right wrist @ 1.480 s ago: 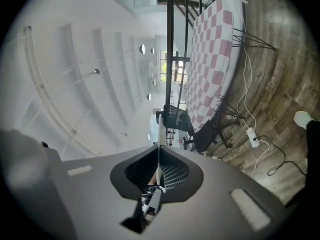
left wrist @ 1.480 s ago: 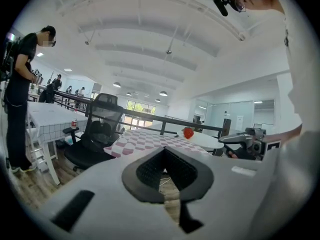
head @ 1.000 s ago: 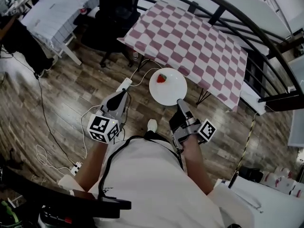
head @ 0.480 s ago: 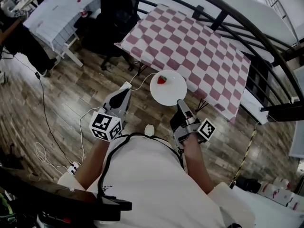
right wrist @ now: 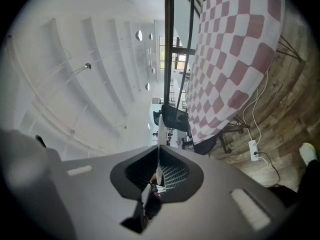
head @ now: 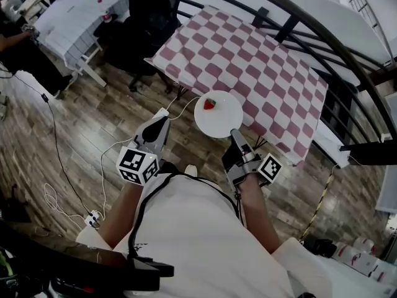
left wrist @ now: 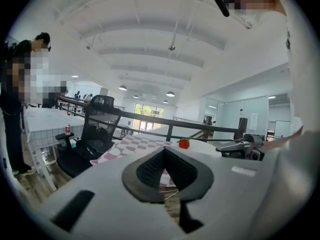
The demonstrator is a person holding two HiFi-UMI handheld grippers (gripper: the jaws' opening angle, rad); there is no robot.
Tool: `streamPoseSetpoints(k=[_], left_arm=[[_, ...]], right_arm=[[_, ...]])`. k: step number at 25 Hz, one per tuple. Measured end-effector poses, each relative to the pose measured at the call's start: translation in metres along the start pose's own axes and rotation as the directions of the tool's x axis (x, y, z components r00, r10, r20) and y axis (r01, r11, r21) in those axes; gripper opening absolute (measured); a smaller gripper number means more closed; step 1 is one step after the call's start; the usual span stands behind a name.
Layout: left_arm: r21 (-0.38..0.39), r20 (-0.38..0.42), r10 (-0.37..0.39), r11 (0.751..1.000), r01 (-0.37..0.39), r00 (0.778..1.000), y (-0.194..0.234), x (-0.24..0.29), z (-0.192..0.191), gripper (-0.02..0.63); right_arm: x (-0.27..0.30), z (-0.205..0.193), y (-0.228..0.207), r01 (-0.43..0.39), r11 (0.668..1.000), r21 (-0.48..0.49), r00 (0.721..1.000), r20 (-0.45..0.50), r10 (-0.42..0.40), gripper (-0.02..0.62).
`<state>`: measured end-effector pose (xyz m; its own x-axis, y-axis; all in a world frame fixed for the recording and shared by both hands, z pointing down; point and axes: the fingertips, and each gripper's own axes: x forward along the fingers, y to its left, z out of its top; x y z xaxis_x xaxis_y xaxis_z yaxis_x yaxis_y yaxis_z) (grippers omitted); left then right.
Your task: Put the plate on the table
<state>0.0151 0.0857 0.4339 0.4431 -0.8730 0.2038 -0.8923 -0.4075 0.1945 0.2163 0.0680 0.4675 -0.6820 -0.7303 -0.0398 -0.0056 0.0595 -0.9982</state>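
A: Plate (head: 218, 118) status?

B: Centre of frame in head view, in the air over wood floor (head: 93, 123), just short of near edge of checked table (head: 260, 67). Pinched at near rim by right gripper (head: 236, 136), jaws shut on it. Strawberry (head: 210, 103) on plate's upper-left part.

A: Left gripper (head: 160, 120)?

B: Jaws together, nothing btwn them. Left of plate, apart from it.

A: Step in hand?

B: Prob. mid-carry; not yet over cloth.

A: How to do it well?

B: Hold level: one-rim grip, so risk of far-side sag & a rolling berry. Carry toward upper right till whole base sits over tabletop, no overhang. Lower flat & slow, w/o dragging on cloth; could bunch it. Let go only once fully seated, then back straight out along rim. Bring left gripper under far rim if wobbly.
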Motion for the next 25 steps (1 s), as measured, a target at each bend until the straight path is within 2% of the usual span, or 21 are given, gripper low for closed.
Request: streamPoseSetpoints(k=[13, 25], left_arm=[[-0.016, -0.022, 0.019, 1.000, -0.020, 1.000, 0.015, 0.026, -0.002, 0.006], [-0.019, -0.040, -0.025, 1.000, 0.024, 0.999, 0.052, 0.070, 0.006, 0.006]], right_arm=[[0.018, 0.020, -0.011, 0.028, 0.999, 0.018, 1.000, -0.010, -0.028, 0.018], [0.065, 0.035, -0.017, 0.030, 0.999, 0.023, 0.999, 0.016, -0.031, 0.018]])
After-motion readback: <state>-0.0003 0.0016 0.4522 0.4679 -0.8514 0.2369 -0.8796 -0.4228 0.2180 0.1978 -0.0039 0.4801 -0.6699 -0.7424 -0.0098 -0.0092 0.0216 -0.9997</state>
